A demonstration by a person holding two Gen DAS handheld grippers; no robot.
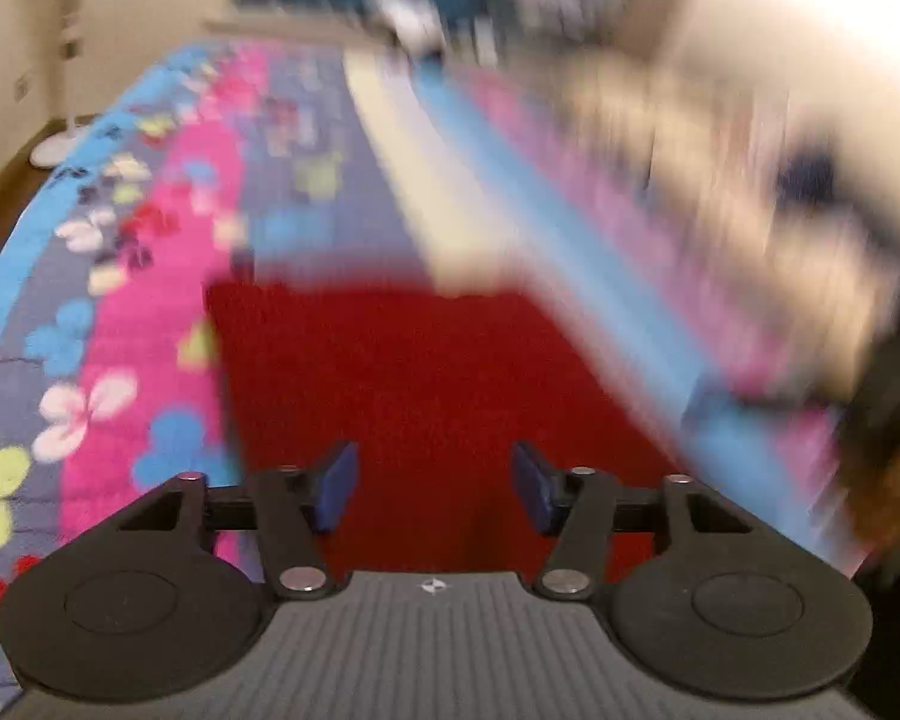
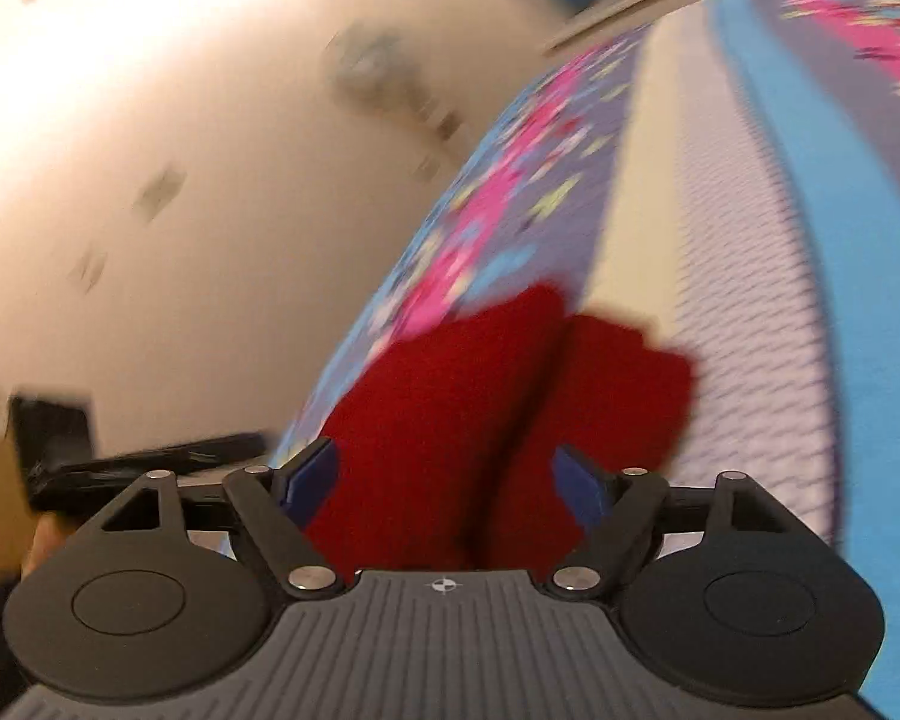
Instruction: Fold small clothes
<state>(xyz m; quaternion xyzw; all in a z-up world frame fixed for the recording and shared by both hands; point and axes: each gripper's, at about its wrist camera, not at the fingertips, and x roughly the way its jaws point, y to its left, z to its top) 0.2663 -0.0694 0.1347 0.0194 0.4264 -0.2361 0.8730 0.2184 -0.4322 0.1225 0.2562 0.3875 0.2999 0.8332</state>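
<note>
A: Left gripper (image 1: pixel 432 486)?
B: Jaws apart, blue pads (image 1: pixel 333 486) clear of everything, nothing clamped. Red cloth (image 1: pixel 426 384) beyond the gap at 12 o'clock, lying flat, not touching either pad as far as the blur allows.

A: Around the cloth?
B: Flowered bedspread (image 1: pixel 144 312) under it, pink and blue bands running from 9 o'clock up toward 12. Pale stripe (image 1: pixel 414 150) reaching away at 12 to 1 o'clock. Smeared tan shape at 3 o'clock, too blurred to name. White fan base (image 1: pixel 54 150) on the floor at 10 o'clock.

A: Right gripper (image 2: pixel 450 486)?
B: Jaws wide apart, empty. Red cloth (image 2: pixel 498 396) between and past the pads (image 2: pixel 309 483), bunched into two humps with a dark crease down the middle. Contact with the pads not clear; no pinch visible.

A: Farther out?
B: Bedspread (image 2: pixel 498 204) climbing from 12 to 1 o'clock, pale ribbed stripe (image 2: pixel 738 276) at 2 o'clock, blue band (image 2: pixel 858 240) at 3. Cream wall (image 2: pixel 180 150) filling 9 to 11 o'clock, badly blurred. Black object (image 2: pixel 54 438) at 9 o'clock, low by the bed edge, unidentifiable.
</note>
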